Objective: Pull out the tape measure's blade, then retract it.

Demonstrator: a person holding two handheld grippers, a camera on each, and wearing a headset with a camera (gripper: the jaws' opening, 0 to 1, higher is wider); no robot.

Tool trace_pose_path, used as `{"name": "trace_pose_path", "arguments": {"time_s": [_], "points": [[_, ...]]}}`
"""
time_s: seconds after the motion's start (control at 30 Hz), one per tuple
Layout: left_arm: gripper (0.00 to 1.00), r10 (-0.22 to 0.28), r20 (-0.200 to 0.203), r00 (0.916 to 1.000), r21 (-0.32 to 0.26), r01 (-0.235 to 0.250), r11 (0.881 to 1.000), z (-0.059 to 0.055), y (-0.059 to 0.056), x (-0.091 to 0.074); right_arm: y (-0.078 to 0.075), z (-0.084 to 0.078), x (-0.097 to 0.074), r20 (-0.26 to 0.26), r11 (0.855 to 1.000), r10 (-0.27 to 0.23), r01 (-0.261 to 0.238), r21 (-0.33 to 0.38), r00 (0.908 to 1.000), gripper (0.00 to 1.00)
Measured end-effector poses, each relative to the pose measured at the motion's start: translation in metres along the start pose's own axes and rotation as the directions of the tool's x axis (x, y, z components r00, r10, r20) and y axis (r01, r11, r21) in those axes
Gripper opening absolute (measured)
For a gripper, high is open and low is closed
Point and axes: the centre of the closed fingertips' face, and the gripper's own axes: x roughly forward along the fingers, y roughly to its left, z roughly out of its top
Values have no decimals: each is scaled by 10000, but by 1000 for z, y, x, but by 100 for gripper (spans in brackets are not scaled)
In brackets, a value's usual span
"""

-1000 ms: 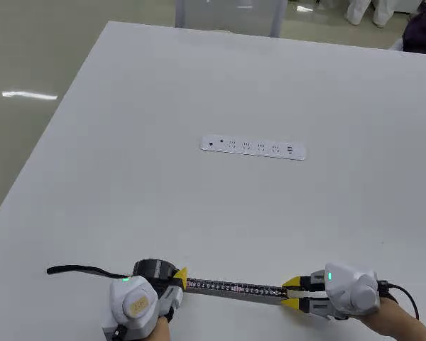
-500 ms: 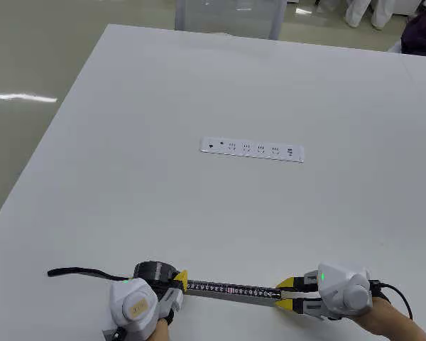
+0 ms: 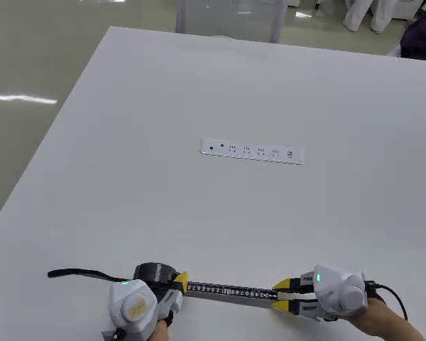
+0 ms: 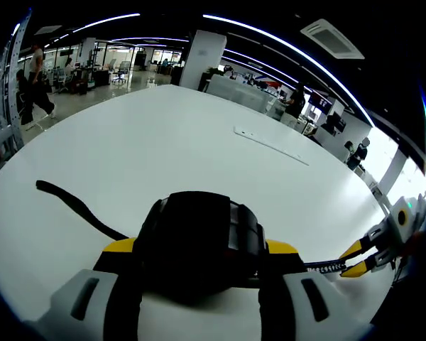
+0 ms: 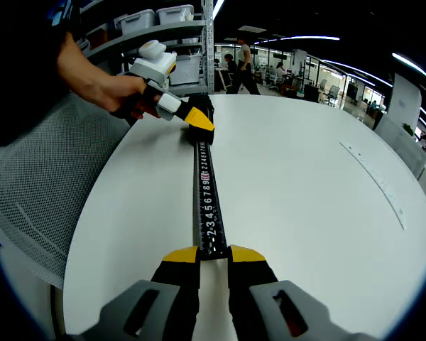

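White table (image 3: 199, 206), blade (image 3: 227, 290) flat, long axis L–R, case (image 3: 155, 272) end left

Your left gripper (image 3: 176, 284) clamps the tape measure (image 3: 155, 273) at the near edge of the white table (image 3: 128, 177); your right gripper (image 3: 278, 295) pinches the tip of the blade (image 3: 231, 290), which lies stretched flat between them. A power strip (image 3: 252, 150) lies well beyond

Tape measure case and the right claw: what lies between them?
The pulled-out blade spans that stretch, from the case to the right claw shut on its end; the head view shows it.
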Motion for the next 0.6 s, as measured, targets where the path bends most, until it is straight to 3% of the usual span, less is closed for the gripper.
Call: {"name": "trace_pose_path", "arguments": {"time_s": [0.6], "points": [[64,-16,-13,10000,-63,16,10000,0,1,0,0,7,7,26,10000,70,-70,-67,10000,13]]}}
